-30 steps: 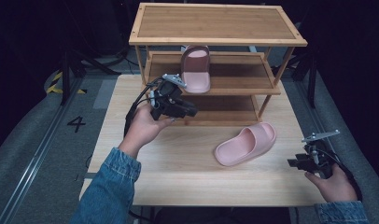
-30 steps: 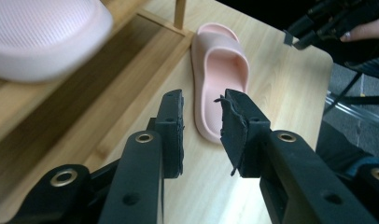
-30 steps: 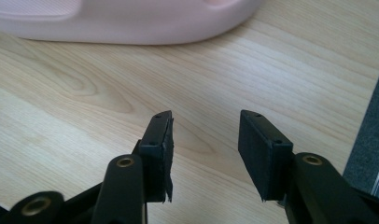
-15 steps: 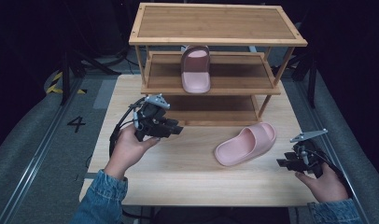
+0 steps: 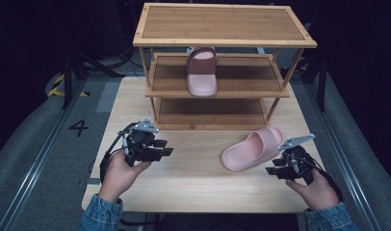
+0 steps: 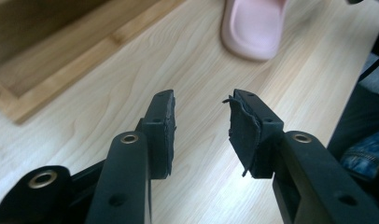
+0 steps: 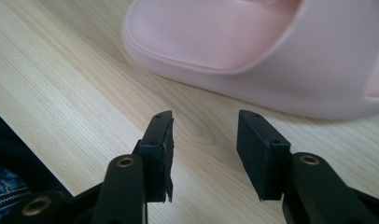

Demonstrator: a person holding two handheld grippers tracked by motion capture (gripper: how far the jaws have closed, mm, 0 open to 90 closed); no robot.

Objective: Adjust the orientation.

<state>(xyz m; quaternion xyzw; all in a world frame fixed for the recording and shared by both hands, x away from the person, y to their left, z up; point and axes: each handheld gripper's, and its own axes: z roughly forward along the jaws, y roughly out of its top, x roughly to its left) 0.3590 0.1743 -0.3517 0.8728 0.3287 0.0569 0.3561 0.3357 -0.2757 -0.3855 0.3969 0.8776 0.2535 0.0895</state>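
Change: your left gripper (image 5: pixel 157 147) has drawn nearer you from the rack (image 5: pixel 222 67).
Rack: one pink slipper (image 5: pixel 202 72) on the middle shelf.
Worktop (image 5: pixel 193 187): second slipper (image 5: pixel 254 148) near right, beside your right gripper (image 5: pixel 279 169).
Fingers: both pairs apart, empty.

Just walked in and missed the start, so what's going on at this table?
A person holds a gripper in each hand over a wooden table. One pink slipper sits on the middle shelf of a wooden rack. The other slipper lies on the table in front of the rack. The right gripper is open, close beside that slipper and pointed at it, not touching it. The left gripper is open and holds nothing.
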